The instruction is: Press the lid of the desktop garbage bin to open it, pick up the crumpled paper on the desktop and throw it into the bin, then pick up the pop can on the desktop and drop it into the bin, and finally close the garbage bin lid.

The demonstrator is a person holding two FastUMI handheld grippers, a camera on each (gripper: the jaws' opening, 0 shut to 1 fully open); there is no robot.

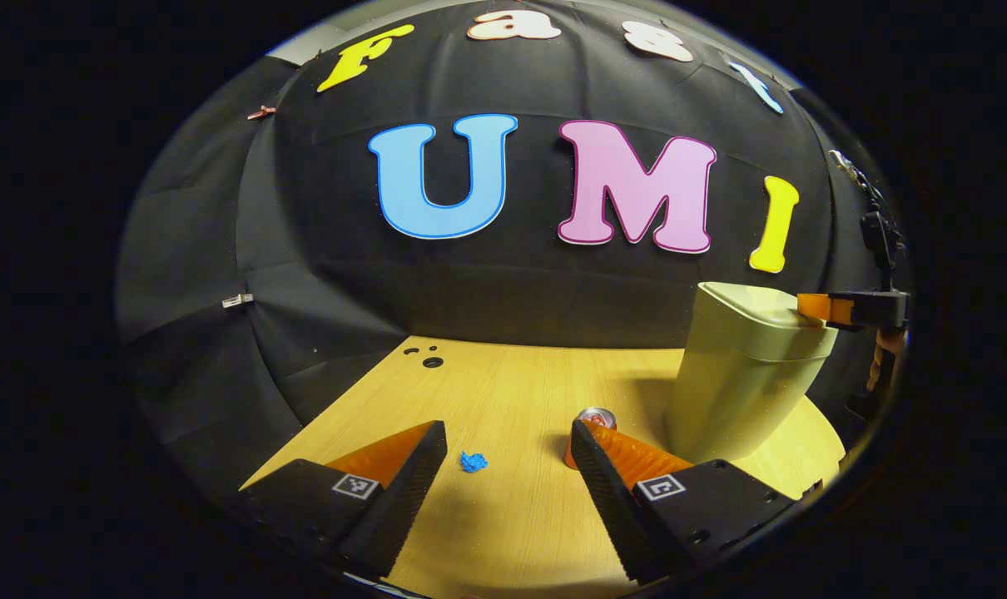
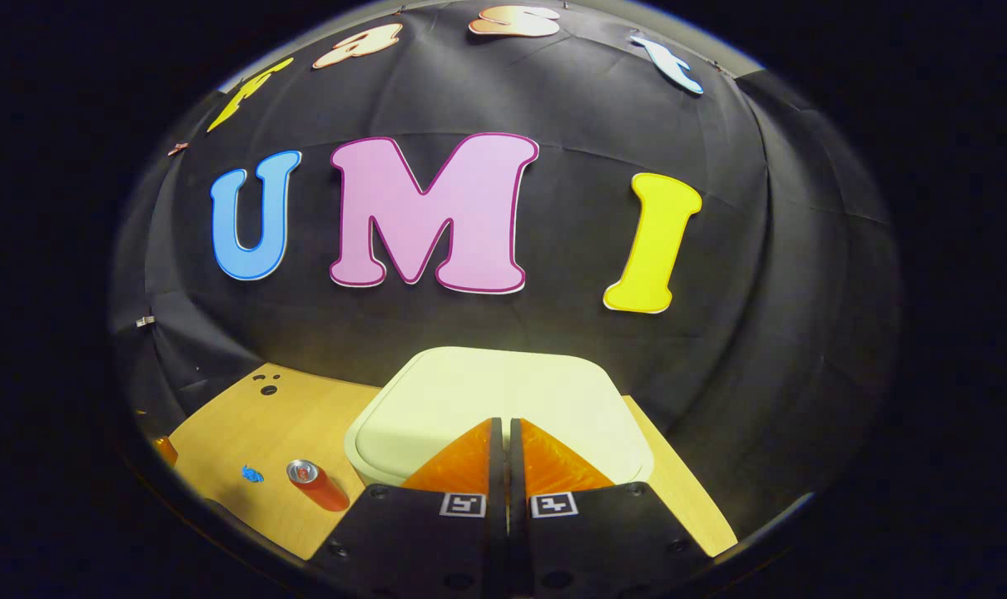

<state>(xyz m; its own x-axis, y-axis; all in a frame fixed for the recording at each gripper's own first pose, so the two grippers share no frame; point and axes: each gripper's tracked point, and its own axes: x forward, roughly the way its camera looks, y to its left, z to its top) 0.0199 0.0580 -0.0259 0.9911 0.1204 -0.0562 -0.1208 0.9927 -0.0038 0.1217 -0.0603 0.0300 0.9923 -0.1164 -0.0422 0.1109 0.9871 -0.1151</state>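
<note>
Your right gripper is clenched, its 2 fingertips over the bin's closed lid. Your left gripper hangs released above the wooden desktop, crumpled paper between its fingers, pop can upright beside the bin.

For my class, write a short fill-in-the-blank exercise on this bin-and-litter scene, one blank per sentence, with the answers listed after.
1. The right gripper is over the bin's lid with its jaws ____.
2. The left gripper has its jaws ____.
3. The bin has its lid ____.
4. The paper on the desk is ____ in colour.

Answers: shut; open; closed; blue
</note>
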